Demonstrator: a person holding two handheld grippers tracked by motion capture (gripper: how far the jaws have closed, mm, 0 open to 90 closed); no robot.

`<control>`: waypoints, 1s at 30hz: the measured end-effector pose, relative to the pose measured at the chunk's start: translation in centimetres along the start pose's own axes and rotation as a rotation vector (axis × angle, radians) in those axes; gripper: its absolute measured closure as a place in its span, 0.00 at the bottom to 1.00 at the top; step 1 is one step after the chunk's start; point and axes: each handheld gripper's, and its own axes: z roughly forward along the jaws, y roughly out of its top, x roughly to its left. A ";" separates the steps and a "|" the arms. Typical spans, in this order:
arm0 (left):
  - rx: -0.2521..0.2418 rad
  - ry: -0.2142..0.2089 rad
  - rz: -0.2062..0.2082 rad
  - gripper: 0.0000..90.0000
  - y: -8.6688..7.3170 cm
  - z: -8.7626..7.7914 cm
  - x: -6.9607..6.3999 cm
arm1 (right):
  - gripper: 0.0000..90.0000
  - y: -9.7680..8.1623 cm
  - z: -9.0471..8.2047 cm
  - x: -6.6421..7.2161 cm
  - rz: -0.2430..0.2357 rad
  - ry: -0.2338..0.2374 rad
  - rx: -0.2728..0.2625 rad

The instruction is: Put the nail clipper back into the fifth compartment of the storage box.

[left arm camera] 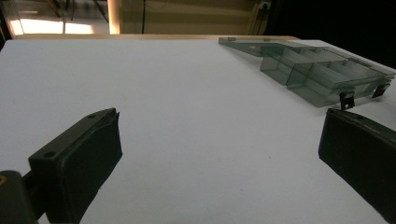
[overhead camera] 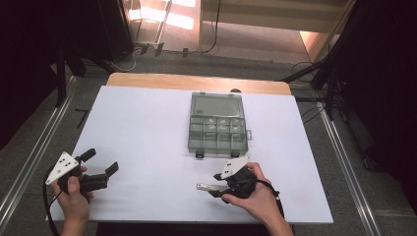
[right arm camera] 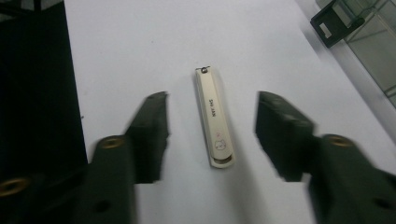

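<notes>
A cream nail clipper (right arm camera: 215, 126) lies flat on the white table top (overhead camera: 147, 128), its length pointing away from the right gripper's camera. My right gripper (right arm camera: 212, 100) stands open astride it, one jaw on each side, neither pad touching it. In the high view the clipper (overhead camera: 204, 187) pokes out leftward from the right gripper (overhead camera: 217, 184) near the table's front edge. My left gripper (overhead camera: 102, 162) rests at the front left, open with nothing between its jaws; in its own view the left gripper (left arm camera: 219, 116) faces bare table.
A clear plastic compartment box (overhead camera: 217, 129) lies open at the middle of the table, lid folded back, two dark latches on its near edge. The same box (left arm camera: 317, 70) is far right in the left gripper view. Dark stands and cables surround the table.
</notes>
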 end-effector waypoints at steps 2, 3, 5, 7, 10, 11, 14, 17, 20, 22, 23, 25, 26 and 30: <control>-0.001 0.000 -0.001 0.00 0.0 0.0 0.0 | 0.18 0.3 0.1 0.0 0.002 -0.012 0.011; 0.000 0.000 0.000 0.00 0.0 0.0 0.0 | 0.08 0.5 0.3 0.0 -0.011 0.005 0.011; 0.002 0.002 0.001 0.00 0.0 0.0 0.0 | 0.00 0.8 0.6 0.1 0.000 -0.018 0.019; 0.002 0.001 0.002 0.00 0.0 0.0 0.0 | 0.00 0.9 0.8 0.1 0.009 -0.040 0.028; 0.002 0.003 0.002 0.00 0.0 0.0 0.0 | 0.00 1.3 1.4 0.1 0.016 -0.059 0.038; 0.002 0.004 0.002 0.00 0.0 0.0 0.0 | 0.00 1.4 1.6 0.1 0.012 -0.053 0.042; 0.004 0.004 0.003 0.00 0.0 0.1 0.0 | 0.02 1.7 2.2 0.2 -0.005 -0.034 0.061; 0.004 0.002 0.003 0.00 0.0 0.1 -0.1 | 0.28 2.0 3.0 0.4 -0.015 -0.044 0.073; 0.004 0.002 0.003 0.00 0.0 0.1 -0.1 | 0.47 2.1 3.4 0.6 -0.031 -0.038 0.078; 0.004 0.002 0.004 0.00 0.0 0.1 -0.1 | 0.57 2.1 3.7 0.7 -0.034 -0.041 0.080; 0.004 0.002 0.004 0.00 0.0 0.1 -0.1 | 0.57 2.1 3.7 0.7 -0.034 -0.041 0.080; 0.005 0.002 0.005 0.00 0.0 0.1 -0.1 | 0.62 2.2 3.9 0.8 -0.044 -0.041 0.081; 0.005 0.002 0.005 0.00 0.0 0.1 -0.1 | 0.69 2.2 4.1 0.8 -0.043 -0.044 0.087; 0.006 0.002 0.004 0.00 0.0 0.1 -0.1 | 0.79 1.9 4.5 0.8 -0.060 -0.039 0.081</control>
